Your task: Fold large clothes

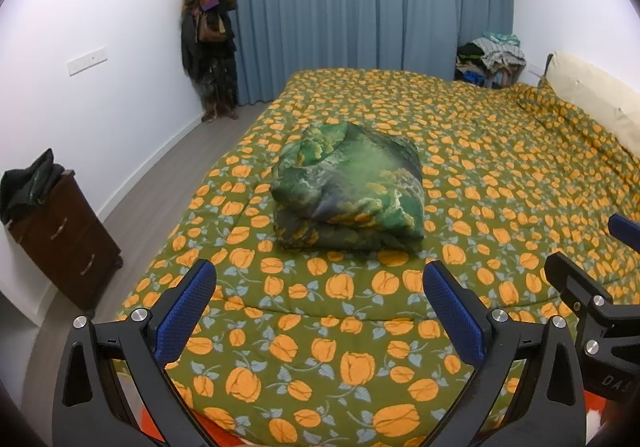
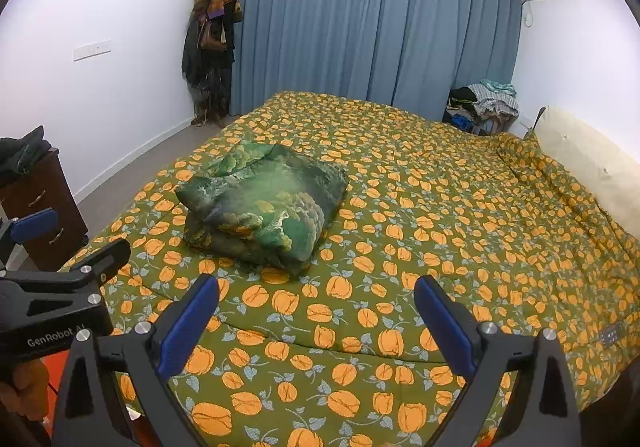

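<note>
A green patterned garment [image 1: 347, 187] lies folded in a thick bundle on the bed, on an olive cover with orange flowers [image 1: 500, 175]. It also shows in the right wrist view [image 2: 262, 205]. My left gripper [image 1: 318, 283] is open and empty, held above the bed's near edge, short of the bundle. My right gripper [image 2: 316, 297] is open and empty too, just right of the left one and at about the same distance from the bundle. The right gripper's side shows in the left wrist view [image 1: 592, 267]. The left gripper's side shows in the right wrist view [image 2: 64, 247].
A dark wooden drawer chest [image 1: 64, 243] with dark clothes on top stands left of the bed. Clothes hang in the far corner [image 1: 208, 35] by the blue curtain [image 1: 360, 7]. A pile of clothes [image 1: 490, 55] sits at the back right. A cream headboard [image 1: 592, 103] runs along the right.
</note>
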Demonstrator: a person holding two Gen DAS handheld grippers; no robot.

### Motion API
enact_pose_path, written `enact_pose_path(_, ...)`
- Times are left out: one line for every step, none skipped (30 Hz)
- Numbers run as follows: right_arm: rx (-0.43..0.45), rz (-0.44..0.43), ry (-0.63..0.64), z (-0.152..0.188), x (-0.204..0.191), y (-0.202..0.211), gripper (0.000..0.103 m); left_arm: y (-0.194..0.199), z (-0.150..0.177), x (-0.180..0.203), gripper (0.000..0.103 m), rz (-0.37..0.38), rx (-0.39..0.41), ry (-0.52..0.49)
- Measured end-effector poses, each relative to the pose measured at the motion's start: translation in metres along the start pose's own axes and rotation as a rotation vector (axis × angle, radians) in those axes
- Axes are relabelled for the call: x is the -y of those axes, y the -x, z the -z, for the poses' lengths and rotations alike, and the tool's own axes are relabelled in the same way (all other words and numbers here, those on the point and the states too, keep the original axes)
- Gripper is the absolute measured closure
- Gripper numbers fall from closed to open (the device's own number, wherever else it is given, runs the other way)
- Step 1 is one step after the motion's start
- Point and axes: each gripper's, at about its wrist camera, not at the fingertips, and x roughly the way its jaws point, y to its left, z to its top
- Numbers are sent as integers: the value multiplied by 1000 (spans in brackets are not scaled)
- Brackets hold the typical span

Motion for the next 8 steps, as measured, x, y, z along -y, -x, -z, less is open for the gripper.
enact_pose_path(-2,1,-1,0,0,0,4,0,1,-1,0,8,1,5)
enact_pose_path(-3,2,0,1,1,-1,4,0,2,-1,0,6,-1,14)
enact_pose_path(-3,3,0,1,1,-1,4,0,3,-2,0,-5,-13,30)
enact_pose_path(-2,5,-1,1,1,-1,4,-1,3,-3,0,-1,-19,38)
enact_pose_path(0,6,-3,0,2,0,4,-1,3,-4,0,15,-26,42)
enact_pose_path(1,7,-4,0,2,0,4,-1,4,-3,0,17,-30,40)
enact_pose_path(2,8,-5,0,3,0,4,0,4,-2,0,14,-25,30)
enact_pose_path(3,8,-6,0,3,0,4,1,4,-1,0,6,-17,18)
